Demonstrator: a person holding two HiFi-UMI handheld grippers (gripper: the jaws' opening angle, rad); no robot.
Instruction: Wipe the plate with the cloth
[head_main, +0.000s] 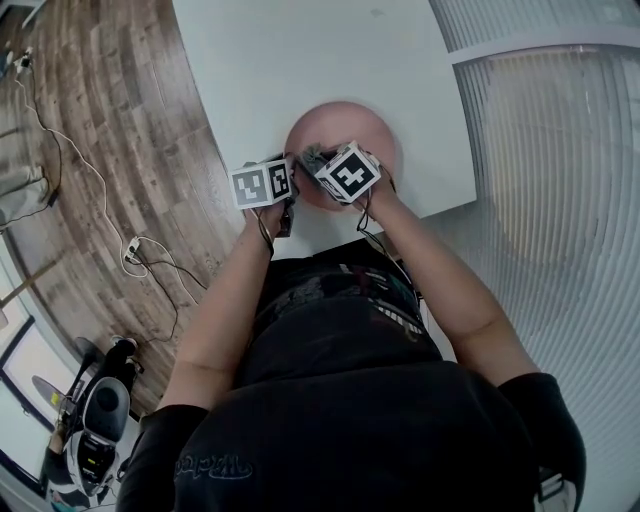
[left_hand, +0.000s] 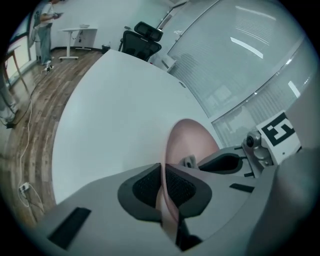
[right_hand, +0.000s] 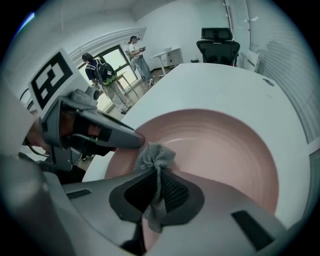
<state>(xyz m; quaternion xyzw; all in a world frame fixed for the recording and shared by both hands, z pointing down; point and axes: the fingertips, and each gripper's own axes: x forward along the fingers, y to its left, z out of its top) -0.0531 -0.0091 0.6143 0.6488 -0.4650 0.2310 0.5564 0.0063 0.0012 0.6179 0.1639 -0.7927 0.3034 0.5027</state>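
A pink plate (head_main: 345, 135) (right_hand: 220, 150) sits on the white table near its front edge. In the left gripper view its rim (left_hand: 162, 192) runs edge-on between the jaws, and my left gripper (left_hand: 163, 187) (head_main: 290, 178) is shut on that rim at the plate's left side. My right gripper (right_hand: 157, 187) (head_main: 318, 165) is shut on a grey knitted cloth (right_hand: 154, 160) (left_hand: 188, 161), whose bunched end rests on the plate's surface beside the left gripper's tip. Both marker cubes stand close together over the plate's near-left part.
The white table (head_main: 300, 60) stretches away beyond the plate, with its front edge close to the person's body. Wooden floor with cables (head_main: 100, 190) lies to the left. A black office chair (left_hand: 142, 37) stands at the table's far end, and people (right_hand: 107, 80) stand further off.
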